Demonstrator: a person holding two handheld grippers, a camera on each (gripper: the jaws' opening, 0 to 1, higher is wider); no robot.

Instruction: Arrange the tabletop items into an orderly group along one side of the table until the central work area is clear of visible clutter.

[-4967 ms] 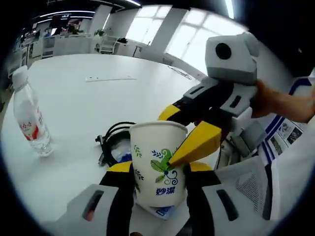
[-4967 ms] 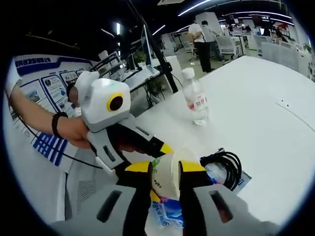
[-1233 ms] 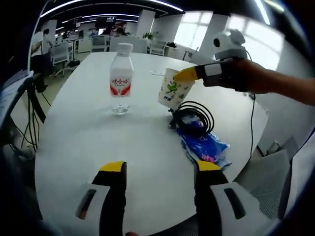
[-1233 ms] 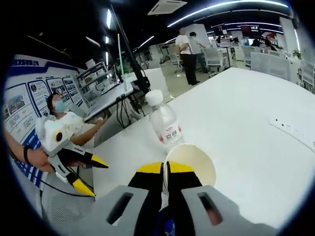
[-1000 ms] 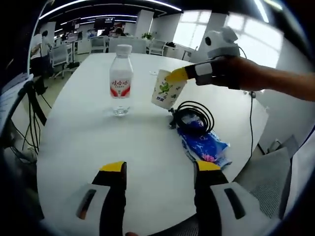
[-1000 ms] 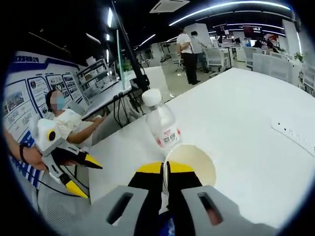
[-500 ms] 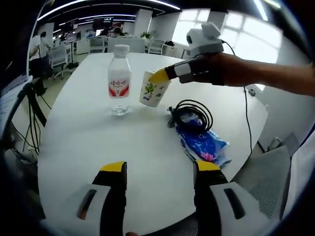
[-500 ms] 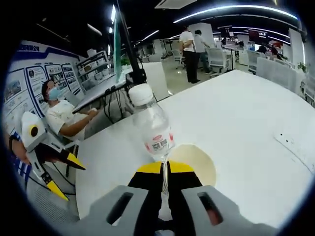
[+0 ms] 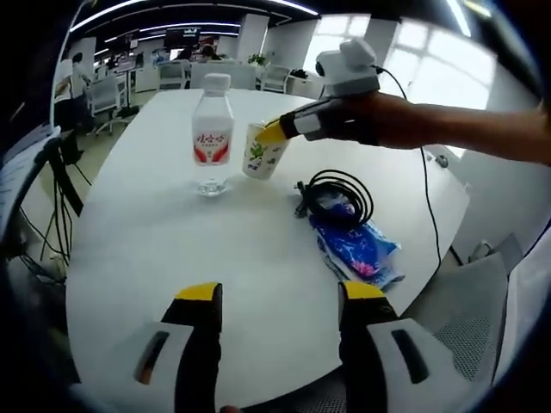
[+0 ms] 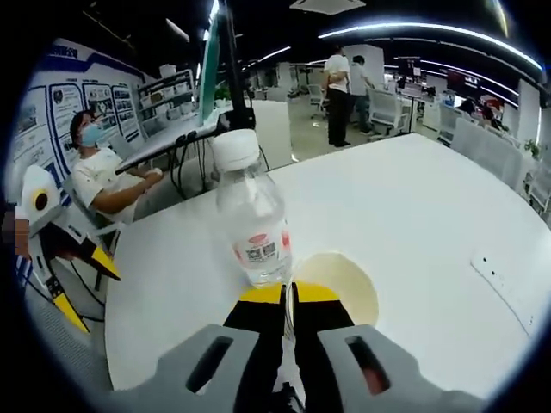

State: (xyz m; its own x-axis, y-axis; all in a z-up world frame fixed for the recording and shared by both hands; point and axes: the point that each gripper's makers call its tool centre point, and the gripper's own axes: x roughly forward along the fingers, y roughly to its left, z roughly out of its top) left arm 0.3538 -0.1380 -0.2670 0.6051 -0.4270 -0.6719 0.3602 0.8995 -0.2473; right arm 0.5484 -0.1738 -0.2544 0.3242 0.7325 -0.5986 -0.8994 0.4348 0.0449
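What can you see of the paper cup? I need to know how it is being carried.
The cup is white paper printed with green leaves and open at the top, its inside bare in the right gripper view. The right gripper is shut on its rim wall, one jaw inside and one outside. It hangs tilted beside the water bottle, close to it; whether its base touches the table is unclear.

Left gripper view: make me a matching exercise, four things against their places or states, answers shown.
Things:
1. paper cup
2. water bottle
3. black cable
4. left tongs

States:
A. coiled on the blue packet
B. open, holding nothing
C. standing upright, capped
D. pinched at the rim by the right tongs

Pairs: 1-D, 2-C, 3-A, 4-B
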